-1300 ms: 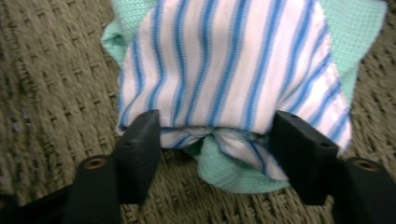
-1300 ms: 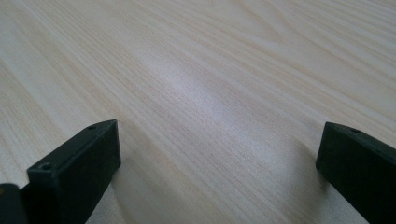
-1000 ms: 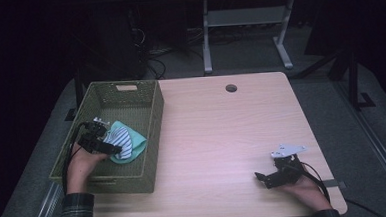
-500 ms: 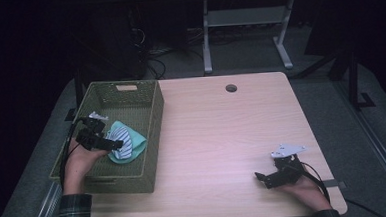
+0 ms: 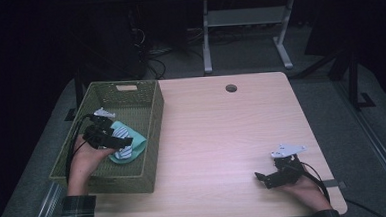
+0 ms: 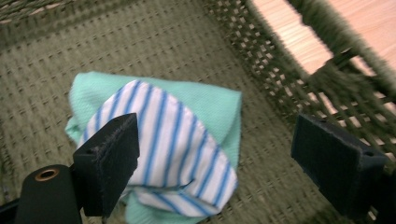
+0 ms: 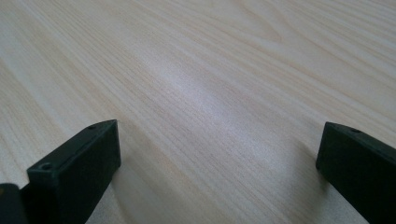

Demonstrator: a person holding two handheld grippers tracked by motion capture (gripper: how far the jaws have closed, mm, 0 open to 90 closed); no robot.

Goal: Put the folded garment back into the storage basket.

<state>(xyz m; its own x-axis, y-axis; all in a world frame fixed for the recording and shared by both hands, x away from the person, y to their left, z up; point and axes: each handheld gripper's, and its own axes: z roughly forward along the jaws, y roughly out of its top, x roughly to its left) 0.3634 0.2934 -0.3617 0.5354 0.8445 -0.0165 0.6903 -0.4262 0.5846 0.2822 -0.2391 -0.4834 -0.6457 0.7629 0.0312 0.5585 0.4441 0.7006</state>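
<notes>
Since a second ago the left gripper (image 5: 124, 141) has drawn back toward the basket's (image 5: 155, 140) left side, its jaws now spread wide above the folded cloths (image 6: 177, 144), gripping nothing. The cloths lie on the basket floor near its right wall. The right gripper (image 5: 262, 177) stays resting on the table (image 5: 222, 137), jaws apart and empty.

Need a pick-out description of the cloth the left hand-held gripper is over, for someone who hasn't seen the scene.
Start at the green woven basket at the left edge of the wooden table. On its floor, near the right wall, lies one folded cloth bundle, under the open left hand-held gripper. It is mint green with a white, blue-striped layer on top, and is the only item seen in the basket.
</notes>
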